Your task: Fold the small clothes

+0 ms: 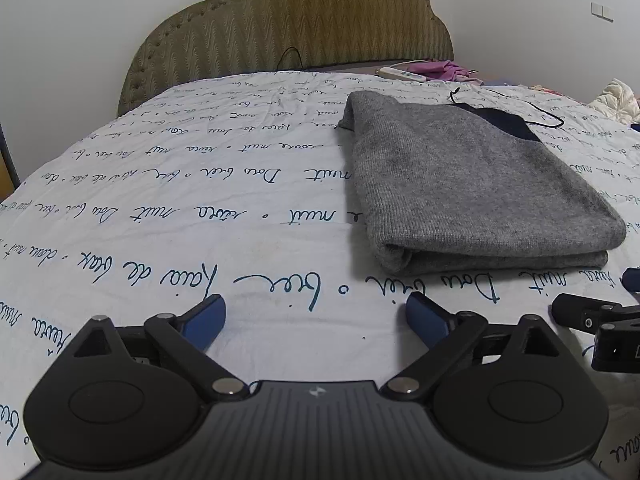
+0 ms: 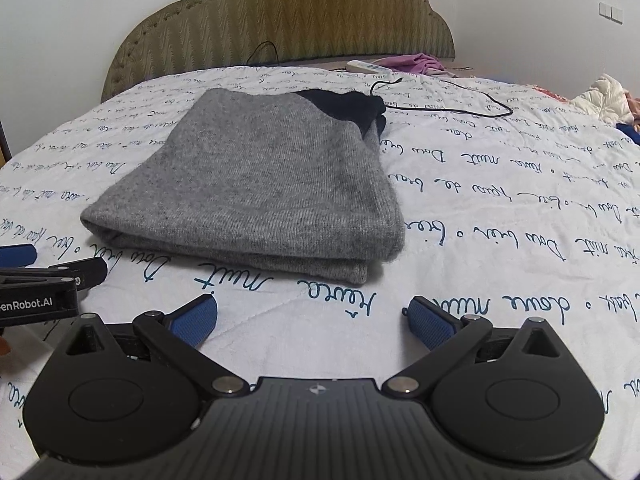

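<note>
A grey knit garment (image 1: 460,188) with a dark navy part at its far end lies folded in a flat rectangle on the white bedsheet with blue script (image 1: 180,200). It also shows in the right wrist view (image 2: 264,184). My left gripper (image 1: 316,320) is open and empty, just short of the garment's near left corner. My right gripper (image 2: 312,322) is open and empty, just short of the garment's near right corner. Each gripper shows at the edge of the other's view: the right one (image 1: 600,320), the left one (image 2: 52,276).
A padded brown headboard (image 1: 288,20) stands at the far end of the bed. A black cable (image 2: 440,100), a white remote (image 2: 368,66) and pink cloth (image 2: 412,62) lie beyond the garment. White and coloured clothes (image 2: 600,96) sit at the far right.
</note>
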The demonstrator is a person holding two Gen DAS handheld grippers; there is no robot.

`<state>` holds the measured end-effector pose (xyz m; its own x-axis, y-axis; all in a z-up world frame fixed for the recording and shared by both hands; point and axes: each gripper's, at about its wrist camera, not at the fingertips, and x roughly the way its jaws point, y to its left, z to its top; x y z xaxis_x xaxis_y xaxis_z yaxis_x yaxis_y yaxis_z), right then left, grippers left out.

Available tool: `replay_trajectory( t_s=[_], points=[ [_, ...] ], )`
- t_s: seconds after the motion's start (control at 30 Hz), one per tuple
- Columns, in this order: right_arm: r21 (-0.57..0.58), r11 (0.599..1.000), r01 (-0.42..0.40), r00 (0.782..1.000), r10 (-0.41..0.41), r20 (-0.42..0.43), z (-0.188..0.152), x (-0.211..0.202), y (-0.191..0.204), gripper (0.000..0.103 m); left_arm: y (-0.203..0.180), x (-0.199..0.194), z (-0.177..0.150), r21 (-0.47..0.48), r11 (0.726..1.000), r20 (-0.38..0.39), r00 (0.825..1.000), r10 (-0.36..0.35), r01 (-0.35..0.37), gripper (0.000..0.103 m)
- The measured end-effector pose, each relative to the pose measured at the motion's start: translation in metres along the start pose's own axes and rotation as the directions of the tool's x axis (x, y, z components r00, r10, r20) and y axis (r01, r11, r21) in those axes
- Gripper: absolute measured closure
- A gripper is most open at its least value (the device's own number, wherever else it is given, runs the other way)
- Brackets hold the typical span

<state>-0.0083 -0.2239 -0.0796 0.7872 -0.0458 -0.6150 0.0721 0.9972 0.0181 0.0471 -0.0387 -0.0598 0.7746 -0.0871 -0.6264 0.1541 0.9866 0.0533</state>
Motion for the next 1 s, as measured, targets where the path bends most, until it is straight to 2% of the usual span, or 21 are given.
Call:
replay_trajectory(
  t_s=[0.5, 0.7, 1.0],
  points=[
    [-0.007, 0.999, 0.048, 0.999, -0.048, 0.022, -0.0054, 0.0008, 0.0047, 0.0, -0.0014, -0.0017, -0.004, 0.001, 1.0, 0.026, 1.0, -0.015, 0.014, 0.001],
    [0.015, 0.998, 0.06, 0.998, -0.06, 0.016, -0.0032, 0.0034, 0.0022, 0.0, -0.0061, -0.0012, -0.0055, 0.029, 1.0, 0.016, 1.0, -0.006, 0.006, 0.0],
    [0.0, 0.997, 0.079, 0.997, -0.079, 0.023, -0.0039, 0.0068, 0.0057, 0.0, -0.0048, 0.0018, -0.0055, 0.023, 1.0, 0.003, 1.0, -0.012, 0.012, 0.0]
  ],
)
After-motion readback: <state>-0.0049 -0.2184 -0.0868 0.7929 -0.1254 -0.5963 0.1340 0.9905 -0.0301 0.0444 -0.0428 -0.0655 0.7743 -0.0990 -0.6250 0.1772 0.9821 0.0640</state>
